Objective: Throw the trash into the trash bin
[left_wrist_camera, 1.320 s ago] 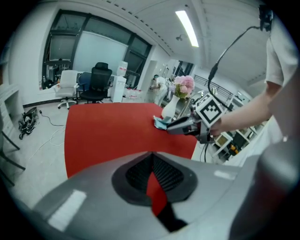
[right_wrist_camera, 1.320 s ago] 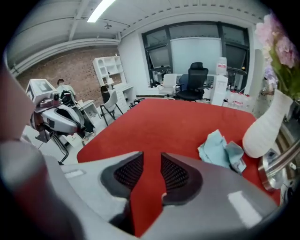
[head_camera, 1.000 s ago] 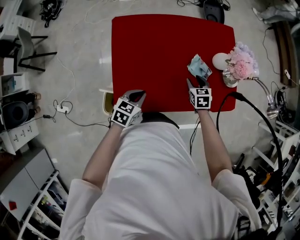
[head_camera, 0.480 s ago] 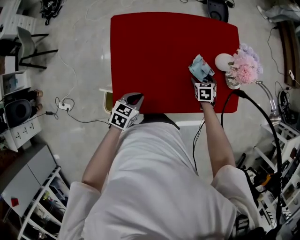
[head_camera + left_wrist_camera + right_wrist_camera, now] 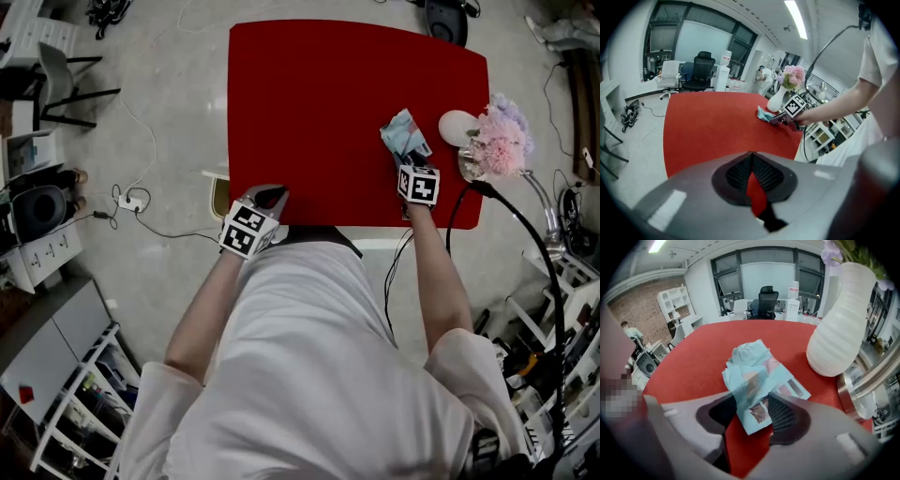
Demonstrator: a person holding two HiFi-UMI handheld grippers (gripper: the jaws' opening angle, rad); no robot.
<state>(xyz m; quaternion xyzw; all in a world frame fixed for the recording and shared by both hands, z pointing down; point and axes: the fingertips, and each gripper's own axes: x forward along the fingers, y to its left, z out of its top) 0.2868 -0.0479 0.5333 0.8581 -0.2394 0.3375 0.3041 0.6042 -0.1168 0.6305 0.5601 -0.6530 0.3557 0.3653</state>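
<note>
The trash, a crumpled light-blue wrapper (image 5: 402, 134), lies on the red table (image 5: 319, 103) near its right front corner. My right gripper (image 5: 410, 157) reaches down onto the wrapper's near end. Its jaws have just been closing, and in the right gripper view the wrapper (image 5: 754, 376) sits between the two pads, touching both. My left gripper (image 5: 272, 195) hovers shut and empty over the table's front left edge. The left gripper view shows its tips (image 5: 750, 159) together, with the wrapper (image 5: 764, 114) and right gripper (image 5: 783, 119) far across the table. The trash bin (image 5: 216, 195) stands on the floor beside the table's left edge, partly hidden.
A white vase (image 5: 455, 126) with pink flowers (image 5: 499, 139) stands just right of the wrapper, close to my right gripper (image 5: 752, 411). A metal lamp base (image 5: 862, 394) with a bent neck sits at the table's right edge. Cables and shelves surround the table.
My right gripper has moved forward across the table to the wrapper, and its jaws now sit around the near end. The left gripper has stayed by the front left edge.
</note>
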